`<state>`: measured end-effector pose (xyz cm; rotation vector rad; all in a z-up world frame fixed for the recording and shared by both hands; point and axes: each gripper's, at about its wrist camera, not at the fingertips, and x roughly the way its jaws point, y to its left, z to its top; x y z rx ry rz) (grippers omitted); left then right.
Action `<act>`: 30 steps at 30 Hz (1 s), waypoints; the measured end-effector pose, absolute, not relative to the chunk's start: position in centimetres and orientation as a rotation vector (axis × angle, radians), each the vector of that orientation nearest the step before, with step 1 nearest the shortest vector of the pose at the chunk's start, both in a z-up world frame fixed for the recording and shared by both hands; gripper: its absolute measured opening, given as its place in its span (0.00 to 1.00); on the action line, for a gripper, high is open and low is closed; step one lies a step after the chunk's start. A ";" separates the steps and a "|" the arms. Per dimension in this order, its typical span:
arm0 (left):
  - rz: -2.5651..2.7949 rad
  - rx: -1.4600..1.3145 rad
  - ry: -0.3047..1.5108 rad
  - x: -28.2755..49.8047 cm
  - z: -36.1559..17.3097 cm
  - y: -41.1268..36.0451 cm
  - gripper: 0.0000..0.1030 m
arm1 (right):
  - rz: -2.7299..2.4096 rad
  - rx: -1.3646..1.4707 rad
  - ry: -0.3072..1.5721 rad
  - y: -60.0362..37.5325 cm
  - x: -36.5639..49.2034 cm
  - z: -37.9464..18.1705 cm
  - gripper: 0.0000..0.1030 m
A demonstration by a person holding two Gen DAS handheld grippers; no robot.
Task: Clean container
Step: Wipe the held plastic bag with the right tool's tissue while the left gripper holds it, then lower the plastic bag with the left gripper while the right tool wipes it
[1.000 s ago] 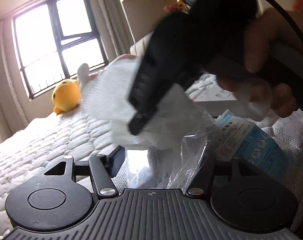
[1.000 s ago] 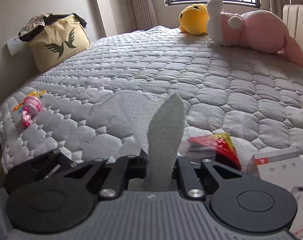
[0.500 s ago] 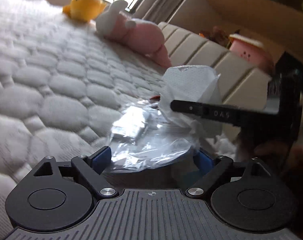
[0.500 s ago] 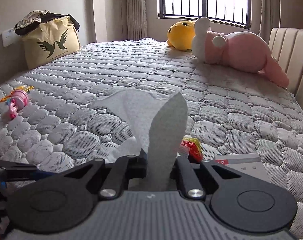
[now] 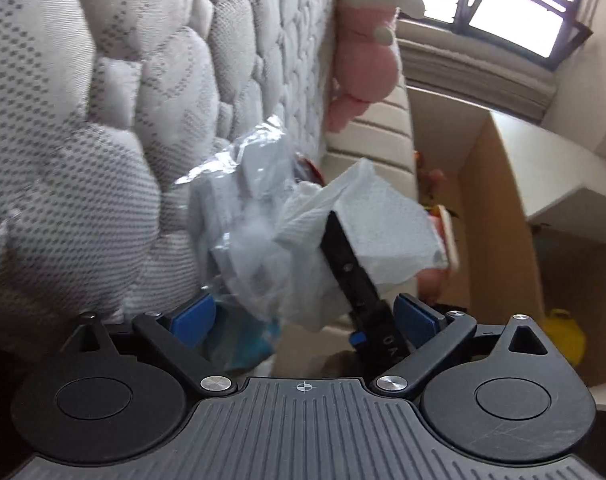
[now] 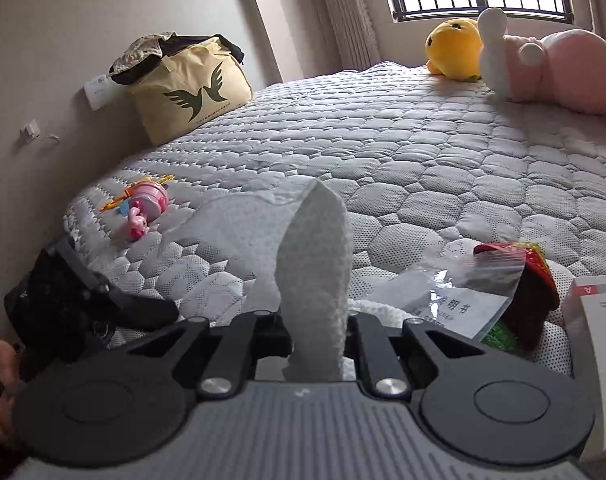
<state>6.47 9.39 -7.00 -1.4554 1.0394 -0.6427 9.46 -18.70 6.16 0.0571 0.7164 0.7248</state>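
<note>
Right tongs (image 6: 317, 322) pinch white tissue (image 6: 315, 280) (upright) above mattress (image 6: 423, 168).

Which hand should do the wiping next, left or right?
Probably right: the right gripper already pinches the paper towel. The left gripper, jaws apart, straddles the clear plastic bag.

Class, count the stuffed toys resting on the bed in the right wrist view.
2: a yellow plush by the window, and a pink and white plush lying immediately right of it. Others may sit outside the frame.
</note>
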 end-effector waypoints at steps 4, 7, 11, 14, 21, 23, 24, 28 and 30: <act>-0.492 -1.469 1.101 7.5 -7.7 8.2 1.00 | 0.684 0.054 0.725 -19.1 9.7 5.8 0.11; -0.427 -1.466 1.127 8.8 -7.2 6.8 1.00 | 0.601 0.047 0.706 -20.2 9.6 5.5 0.11; -0.360 -1.369 1.186 10.5 -5.8 5.0 1.00 | 0.546 0.145 0.650 -23.0 9.4 6.2 0.11; -0.349 -1.407 1.166 11.0 -5.5 5.0 1.00 | 0.533 0.197 0.605 -24.7 8.9 6.9 0.11; -0.294 -1.462 1.025 11.8 -5.3 5.9 1.00 | 0.534 0.283 0.545 -27.3 8.7 7.2 0.11; -0.312 -1.439 0.984 12.9 -5.2 5.4 1.00 | 0.530 0.295 0.543 -27.5 8.6 6.8 0.11; -0.361 -1.390 0.939 13.6 -4.7 4.9 1.00 | 0.525 0.297 0.544 -27.5 8.5 6.6 0.11; -0.451 -0.908 0.766 15.1 -1.1 2.2 0.53 | 0.495 0.305 0.551 -28.0 8.3 6.0 0.11; -0.417 -0.704 0.699 14.7 -0.5 1.3 0.50 | 0.474 0.304 0.555 -28.1 8.5 6.1 0.11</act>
